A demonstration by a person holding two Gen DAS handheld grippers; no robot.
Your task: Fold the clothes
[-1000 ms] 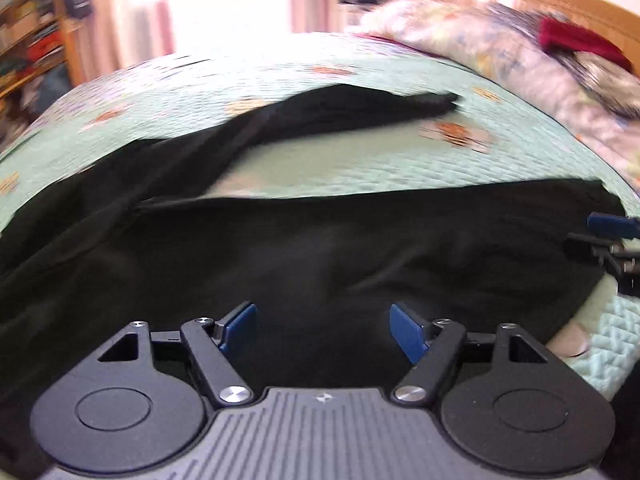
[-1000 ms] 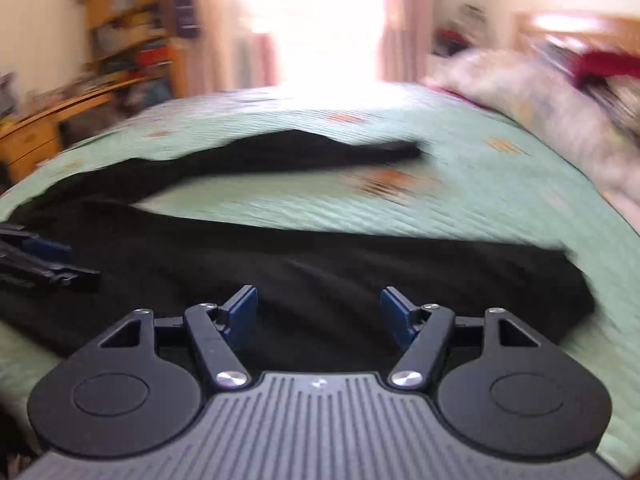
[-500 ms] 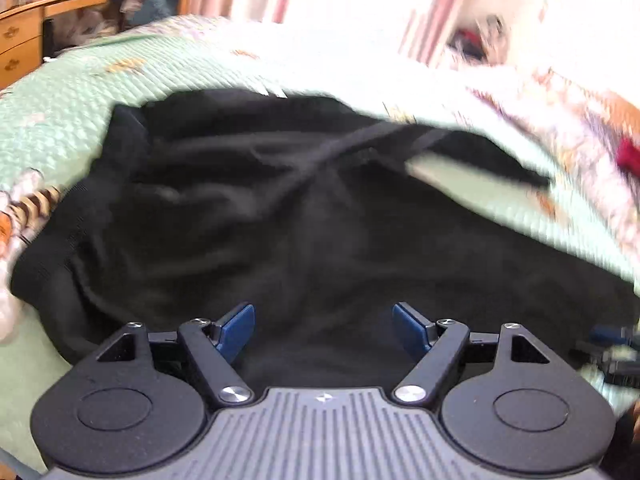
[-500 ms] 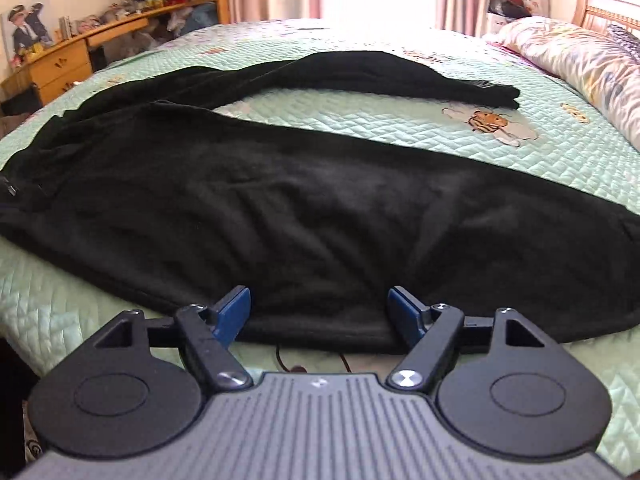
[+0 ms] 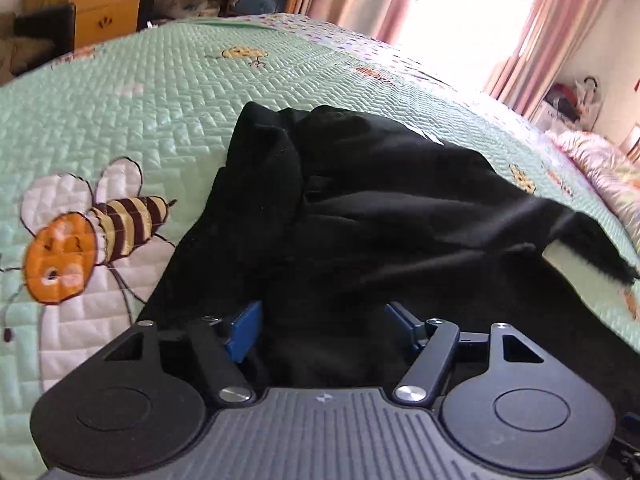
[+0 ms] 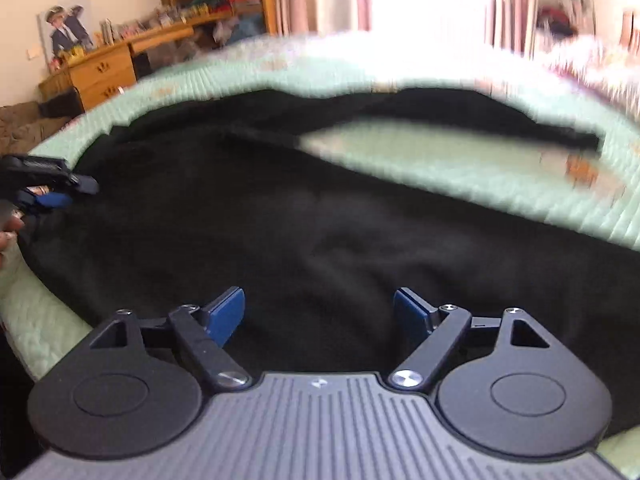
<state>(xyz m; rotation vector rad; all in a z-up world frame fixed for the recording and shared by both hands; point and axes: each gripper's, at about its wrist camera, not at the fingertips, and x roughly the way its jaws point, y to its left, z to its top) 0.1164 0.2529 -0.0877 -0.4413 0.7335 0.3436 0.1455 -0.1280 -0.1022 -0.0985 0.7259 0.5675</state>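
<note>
A black garment lies spread across a bed covered by a mint-green quilted bedspread printed with cartoon bees, one large bee showing just left of the cloth in the left wrist view. The left tool sits low over the near, bunched end of the garment, its blue fingers spread wide with black fabric humped up between them; whether the pads touch the cloth cannot be told. In the right wrist view, which is smeared by motion blur, the garment fills the middle of the frame, with a long narrow part stretching along the far side and a strip of bedspread showing between it and the main body. The right tool is also spread wide above the near edge of the cloth, gripping nothing. The left tool appears at the left edge of that view, beside the garment's end. A wooden desk stands beyond the bed, and pink curtains hang by a bright window.
</note>
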